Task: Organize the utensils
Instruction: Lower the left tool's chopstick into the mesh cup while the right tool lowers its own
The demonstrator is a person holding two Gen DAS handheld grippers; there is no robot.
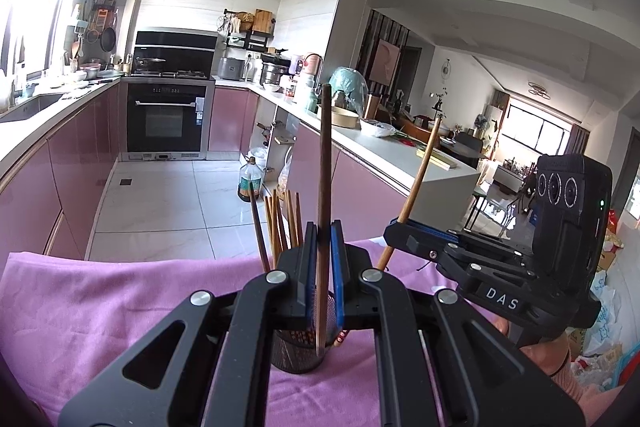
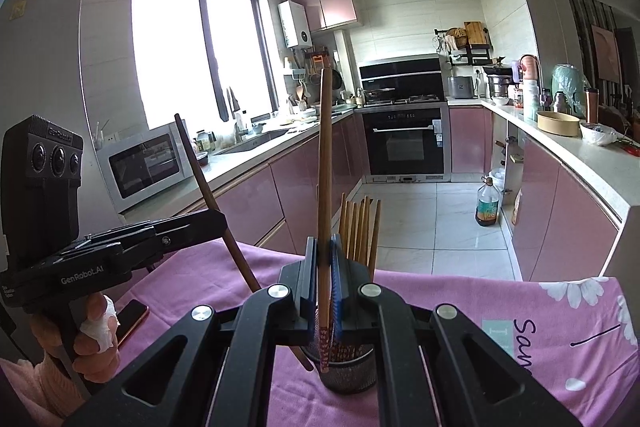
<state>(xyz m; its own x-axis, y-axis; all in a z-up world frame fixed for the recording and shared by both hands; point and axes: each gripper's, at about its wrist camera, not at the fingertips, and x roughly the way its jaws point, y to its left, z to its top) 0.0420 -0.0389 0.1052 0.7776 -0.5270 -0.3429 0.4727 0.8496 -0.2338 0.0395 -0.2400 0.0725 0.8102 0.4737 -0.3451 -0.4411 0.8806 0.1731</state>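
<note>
Left wrist view | left claw (image 1: 323, 267) clamps dark chopstick (image 1: 325, 163) upright over holder (image 1: 298, 351) | right claw (image 2: 324, 277) clamps lighter chopstick (image 2: 325, 163)

Dark, smooth wood on the chopstick (image 1: 324, 195) clamped at 12 o'clock; paler, glossier wood on the second chopstick (image 2: 325, 187). Matt black plastic with blue ribbed pads on the left gripper (image 1: 320, 267) and right gripper (image 2: 322, 279). Black perforated metal for the holder (image 2: 348, 371). Soft matt pink cloth (image 1: 120, 307) at 6 o'clock. Glossy floor tiles (image 1: 160, 195) beyond.
</note>
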